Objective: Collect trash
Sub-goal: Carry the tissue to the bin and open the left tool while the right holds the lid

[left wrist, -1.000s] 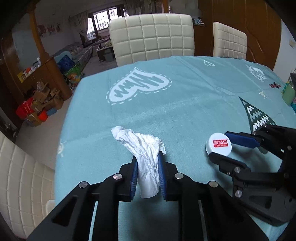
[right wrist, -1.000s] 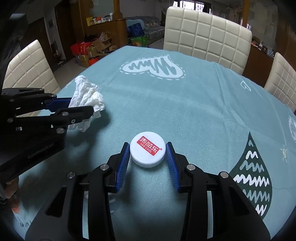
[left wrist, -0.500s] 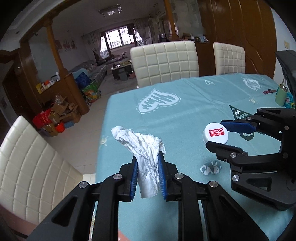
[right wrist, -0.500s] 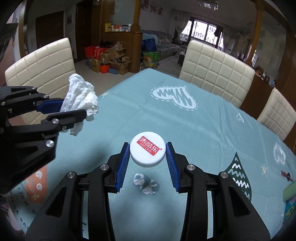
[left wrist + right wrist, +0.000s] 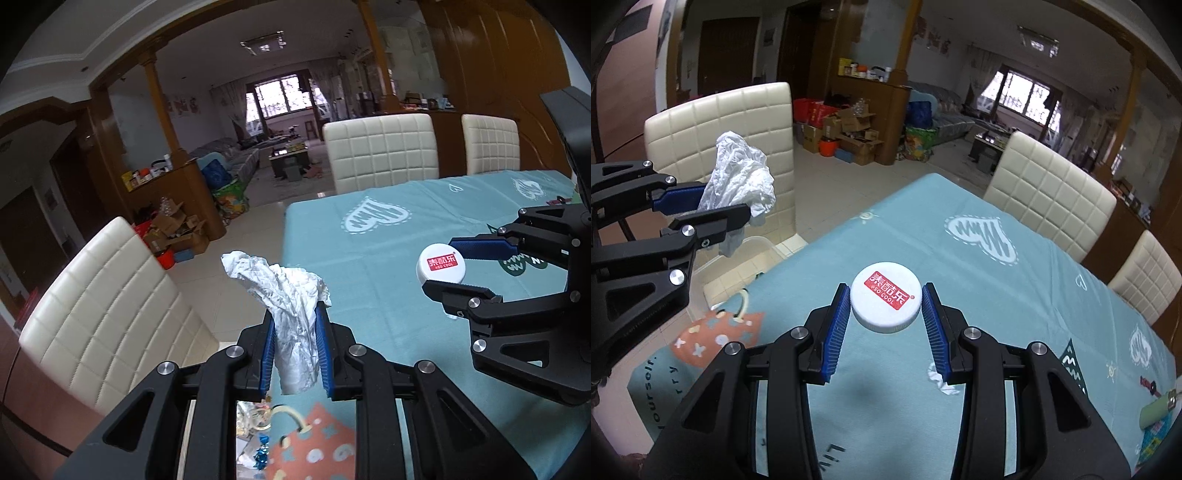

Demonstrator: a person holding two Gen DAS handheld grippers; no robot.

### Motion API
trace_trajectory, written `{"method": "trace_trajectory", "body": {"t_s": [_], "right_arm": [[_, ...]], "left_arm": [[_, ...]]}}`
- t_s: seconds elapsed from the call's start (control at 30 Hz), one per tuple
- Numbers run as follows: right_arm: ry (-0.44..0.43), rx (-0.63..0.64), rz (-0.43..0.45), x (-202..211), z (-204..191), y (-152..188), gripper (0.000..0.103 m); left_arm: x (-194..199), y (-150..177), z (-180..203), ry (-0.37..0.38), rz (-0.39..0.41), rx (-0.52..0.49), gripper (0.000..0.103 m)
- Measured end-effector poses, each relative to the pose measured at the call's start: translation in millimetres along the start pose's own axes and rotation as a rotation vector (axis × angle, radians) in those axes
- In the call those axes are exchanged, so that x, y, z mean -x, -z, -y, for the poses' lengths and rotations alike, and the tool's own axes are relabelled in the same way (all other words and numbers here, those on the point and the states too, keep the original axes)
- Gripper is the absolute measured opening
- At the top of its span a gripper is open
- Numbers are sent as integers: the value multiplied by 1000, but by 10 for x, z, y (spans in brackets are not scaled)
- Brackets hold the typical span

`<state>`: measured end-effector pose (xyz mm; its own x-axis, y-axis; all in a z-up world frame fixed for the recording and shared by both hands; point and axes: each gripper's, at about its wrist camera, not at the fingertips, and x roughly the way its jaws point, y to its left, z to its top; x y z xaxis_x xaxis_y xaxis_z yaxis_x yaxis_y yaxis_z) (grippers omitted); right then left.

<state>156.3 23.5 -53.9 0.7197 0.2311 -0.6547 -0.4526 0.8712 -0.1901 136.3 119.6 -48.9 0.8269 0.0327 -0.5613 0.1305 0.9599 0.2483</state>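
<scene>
Presently, both claws were loaded and held clear above the bench (image 5: 1027,295), which was covered in a teal cloth with printed hearts. The left claw (image 5: 294,347) was pinching a crumpled white tissue (image 5: 291,295) between its blue pads, the paper standing up above the fingertips and hanging a little below them. The right claw (image 5: 885,317) was pinching a white bottle cap (image 5: 885,307) with a red label, gripped by its rim on both sides, label facing up. Neither item was touching the cloth; the cap's shadow lay on the cloth beneath it.

The left claw sat out past the bench's near corner, over the floor and beside a cream padded chair (image 5: 107,317). Below it, part of a clear container (image 5: 738,266) was visible at the bench edge, with what appeared to be wrappers inside in the left view; whether this was the trash receptacle could not be confirmed.

Judgement: the pick-up step was complete for both items and the carry-to-bin step was in hand. The next move would call for positioning each claw squarely over the receptacle opening before spreading the fingers, the tissue first as it was nearer. The light tissue could cling to the pads or drift on release.
</scene>
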Motion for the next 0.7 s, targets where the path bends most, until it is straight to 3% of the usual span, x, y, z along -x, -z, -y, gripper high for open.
{"method": "trace_trajectory", "body": {"t_s": [0.27,0.7], "right_arm": [[-49,87,10,-53,-483,-188,41],[-112,145,-9,-300,-961,-384,41]], "left_arm": [[65,216,-453,-90,-5,79,22],[-42,494,-951,-147,-56,173,22]]}}
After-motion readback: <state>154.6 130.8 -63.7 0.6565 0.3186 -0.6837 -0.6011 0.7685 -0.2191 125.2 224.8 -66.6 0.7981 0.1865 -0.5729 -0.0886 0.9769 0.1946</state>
